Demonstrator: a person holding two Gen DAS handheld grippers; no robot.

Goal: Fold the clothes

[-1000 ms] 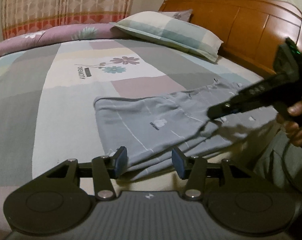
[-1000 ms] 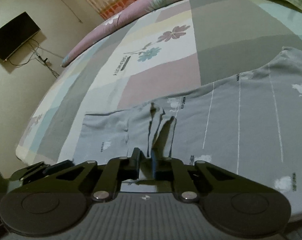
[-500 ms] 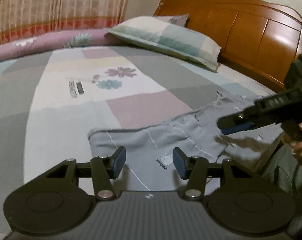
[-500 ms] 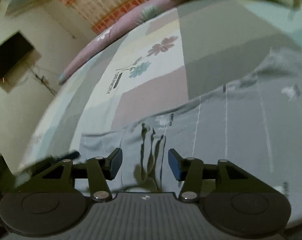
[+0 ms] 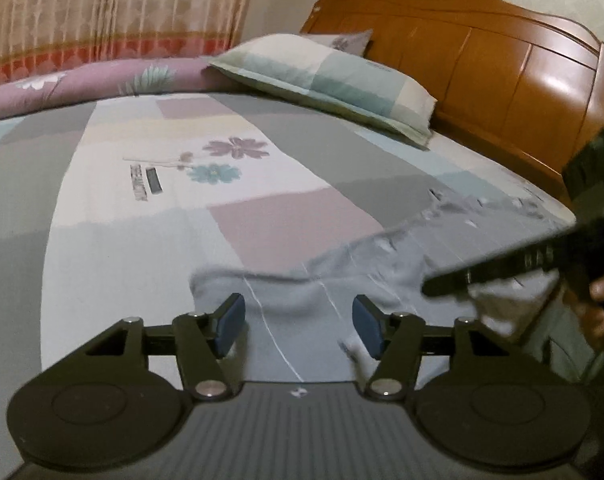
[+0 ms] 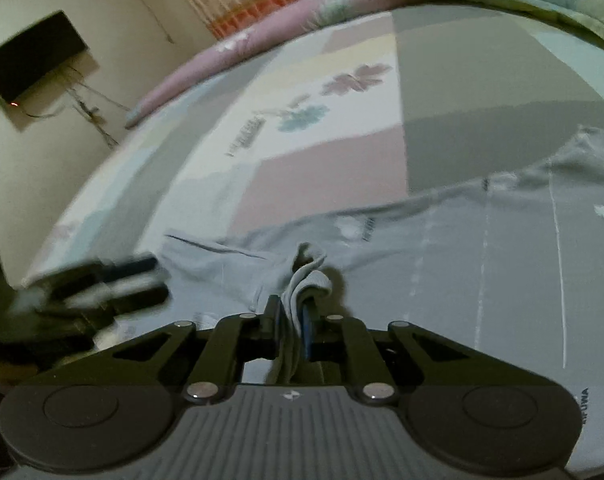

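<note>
Only the right wrist view shows right gripper [image 6: 289, 322] jaws pinching the grey garment [image 6: 482, 280].

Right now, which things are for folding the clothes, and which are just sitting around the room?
For the folding: grey garment; right gripper, just closed, pinching a bunch of its cloth; left gripper, jaws just opened wider, over the garment's edge.

Just there: bed sheet, pillow, headboard, curtain, wall screen.

No legible text on anything
</note>
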